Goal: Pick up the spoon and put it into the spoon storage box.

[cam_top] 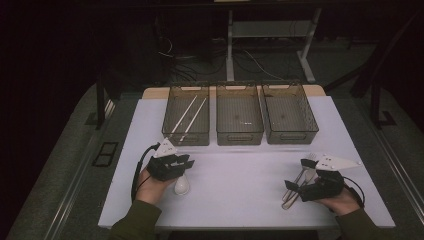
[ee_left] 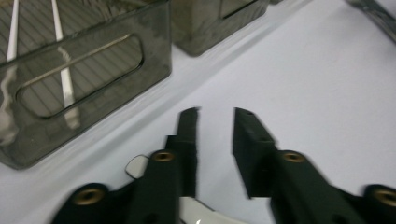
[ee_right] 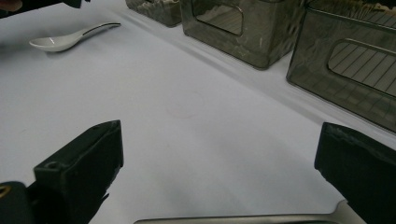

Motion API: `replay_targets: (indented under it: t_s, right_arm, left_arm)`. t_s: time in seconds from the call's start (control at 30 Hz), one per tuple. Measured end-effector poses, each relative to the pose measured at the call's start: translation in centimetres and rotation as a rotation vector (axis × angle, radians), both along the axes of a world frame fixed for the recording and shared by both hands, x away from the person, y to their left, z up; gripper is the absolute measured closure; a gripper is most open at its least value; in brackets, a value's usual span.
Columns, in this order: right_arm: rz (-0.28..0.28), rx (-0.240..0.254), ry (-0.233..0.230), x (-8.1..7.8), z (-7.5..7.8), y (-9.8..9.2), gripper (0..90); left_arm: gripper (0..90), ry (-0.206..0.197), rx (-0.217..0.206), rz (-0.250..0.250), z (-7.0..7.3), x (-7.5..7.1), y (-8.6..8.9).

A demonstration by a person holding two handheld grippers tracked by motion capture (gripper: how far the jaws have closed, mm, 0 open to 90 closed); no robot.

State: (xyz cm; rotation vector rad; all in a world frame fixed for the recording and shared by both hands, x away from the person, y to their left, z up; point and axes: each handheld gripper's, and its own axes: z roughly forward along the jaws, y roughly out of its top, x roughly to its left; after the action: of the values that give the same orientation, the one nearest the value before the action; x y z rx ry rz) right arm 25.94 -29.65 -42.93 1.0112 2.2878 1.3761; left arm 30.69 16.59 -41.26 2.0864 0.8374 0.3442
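A white ceramic spoon lies on the white table top at the near left. My left gripper hovers right over it. In the left gripper view the jaws stand a narrow gap apart with bare table between the tips, and the spoon's handle runs under the left jaw. A few metal pieces of cutlery lie at the near right. My right gripper is over them, its jaws wide apart above a metal handle. The white spoon lies farther off there.
Three grey see-through bins stand in a row at the back: left, middle, right. The left bin holds two white chopsticks. Beyond the table are desk legs and cables on the floor.
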Motion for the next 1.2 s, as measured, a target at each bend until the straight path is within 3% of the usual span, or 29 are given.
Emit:
replay_targets:
  t_s: [0.13,0.2,0.37,0.6,0.93,1.2]
  right_arm:
    - [0.001,-0.003,0.003,0.1,-0.1,0.1,1.4]
    - [0.000,-0.004,0.002,0.1,-0.1,0.1,1.4]
    - [-0.002,-0.003,0.004,0.0,0.0,0.0,1.4]
    - [0.000,-0.002,0.007,0.0,0.0,0.0,1.4]
    - [0.000,-0.002,0.006,0.0,0.0,0.1,1.4]
    - [0.001,-0.003,0.005,0.0,0.0,0.1,1.4]
  left_arm:
    - [87.1,0.022,0.030,0.004,-0.8,0.9,0.1]
    - [88.8,0.033,0.041,0.011,-1.1,1.3,0.2]
    - [89.0,0.058,0.066,0.018,-1.9,1.9,-0.1]
    - [89.0,0.074,0.143,0.025,-2.6,2.5,-0.3]
    - [89.0,0.075,0.143,0.064,-2.8,2.8,0.5]
    - [89.0,0.079,0.169,0.093,-2.7,2.9,1.6]
